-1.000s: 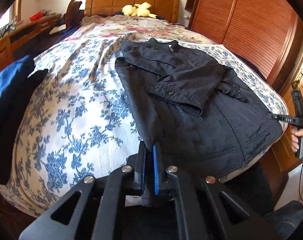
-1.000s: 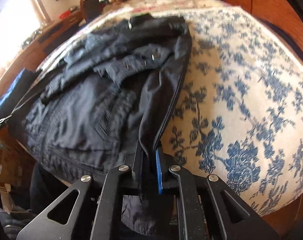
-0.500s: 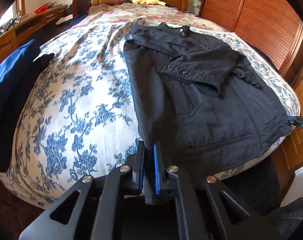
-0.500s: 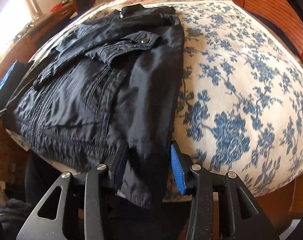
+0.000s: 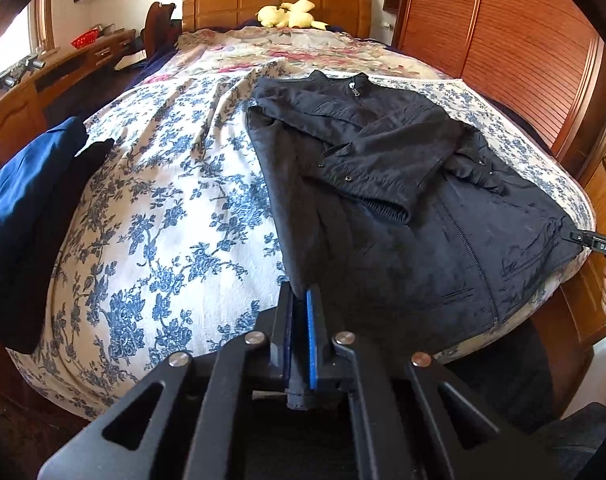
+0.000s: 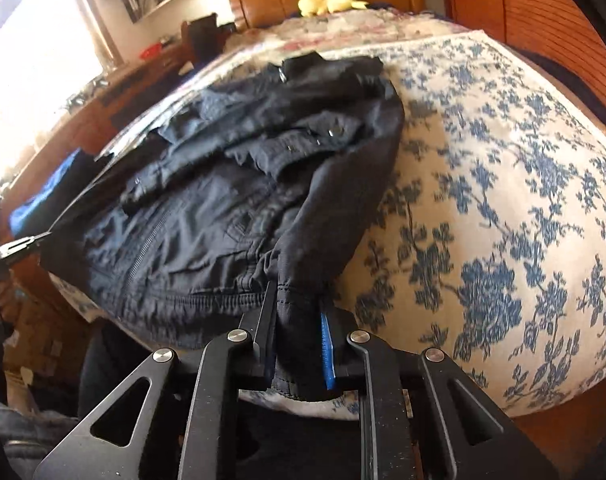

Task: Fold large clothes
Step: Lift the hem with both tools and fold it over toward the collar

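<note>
A dark navy jacket [image 5: 387, 184] lies front-up on the blue-flowered bedspread [image 5: 163, 216], collar toward the headboard, both sleeves folded across its chest. My left gripper [image 5: 299, 300] is shut on the jacket's near left hem corner. In the right wrist view my right gripper [image 6: 297, 316] is shut on the jacket's [image 6: 239, 184] right hem corner, with the fabric bunched between its fingers at the foot of the bed. The right gripper also shows at the right edge of the left wrist view [image 5: 595, 240], at that hem corner.
A pile of dark blue and black clothes [image 5: 27, 208] lies on the bed's left edge. A yellow plush toy [image 5: 289, 16] sits by the wooden headboard. A louvred wooden wardrobe [image 5: 515, 52] runs along the right side. A desk [image 5: 63, 68] stands left.
My right gripper, open around the hem half a second ago, has shut on it again. Both grippers have drawn back slightly from the bed, and the left keeps its hold.
</note>
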{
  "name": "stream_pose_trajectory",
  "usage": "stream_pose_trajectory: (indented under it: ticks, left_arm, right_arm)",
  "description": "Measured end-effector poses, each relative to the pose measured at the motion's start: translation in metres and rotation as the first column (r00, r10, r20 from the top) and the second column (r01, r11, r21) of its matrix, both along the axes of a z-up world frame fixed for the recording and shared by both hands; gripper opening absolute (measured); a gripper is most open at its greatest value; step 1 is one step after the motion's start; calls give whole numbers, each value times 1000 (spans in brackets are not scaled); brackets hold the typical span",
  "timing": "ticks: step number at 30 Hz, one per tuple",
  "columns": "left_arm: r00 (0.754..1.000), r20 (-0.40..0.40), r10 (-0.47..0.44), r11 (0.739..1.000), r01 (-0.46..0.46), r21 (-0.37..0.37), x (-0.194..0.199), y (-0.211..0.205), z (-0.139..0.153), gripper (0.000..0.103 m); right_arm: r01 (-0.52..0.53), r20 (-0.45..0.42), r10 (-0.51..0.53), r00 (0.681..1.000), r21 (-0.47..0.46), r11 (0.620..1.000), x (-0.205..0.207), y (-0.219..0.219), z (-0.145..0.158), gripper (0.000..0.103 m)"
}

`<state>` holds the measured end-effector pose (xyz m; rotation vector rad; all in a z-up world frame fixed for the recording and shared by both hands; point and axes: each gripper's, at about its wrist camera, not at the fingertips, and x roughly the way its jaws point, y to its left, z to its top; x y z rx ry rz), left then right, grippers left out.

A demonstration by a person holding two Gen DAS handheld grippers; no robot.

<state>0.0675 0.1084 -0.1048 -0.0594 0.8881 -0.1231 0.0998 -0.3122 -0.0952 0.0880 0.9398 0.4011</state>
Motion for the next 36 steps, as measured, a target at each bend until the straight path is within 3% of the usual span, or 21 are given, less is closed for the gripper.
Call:
stream_pose_trajectory:
  ticks: [8, 17, 25, 30, 34, 36]
  left_arm:
    - [996, 85, -28, 1000, 29, -11, -15, -11, 41, 3]
    - [972, 234, -12, 1000, 16, -14, -34, -13, 103, 3]
    - [932, 362, -19, 1000, 20, -1, -63, -15, 161, 3]
    - [891, 450, -52, 999, 47, 24, -88, -28, 199, 3]
    - [877, 478, -52, 999, 41, 32, -98, -26, 212, 3]
    - [883, 467, -47, 998, 27, 49, -99, -24, 206, 3]
  right_arm:
    - [27, 3, -27, 1000, 126, 992, -2, -14, 14, 11]
    - [-9, 145, -21, 989, 206, 979, -3, -21, 91, 9]
    - [-48, 284, -3, 959, 174, 984, -19, -20, 153, 8]
    - [-60, 352, 14, 936, 119, 991, -43, -18, 186, 8]
    - [-60, 398, -1, 918, 140, 988, -62, -30, 204, 8]
    - [-59, 412, 1, 911, 128, 990, -71, -33, 208, 8]
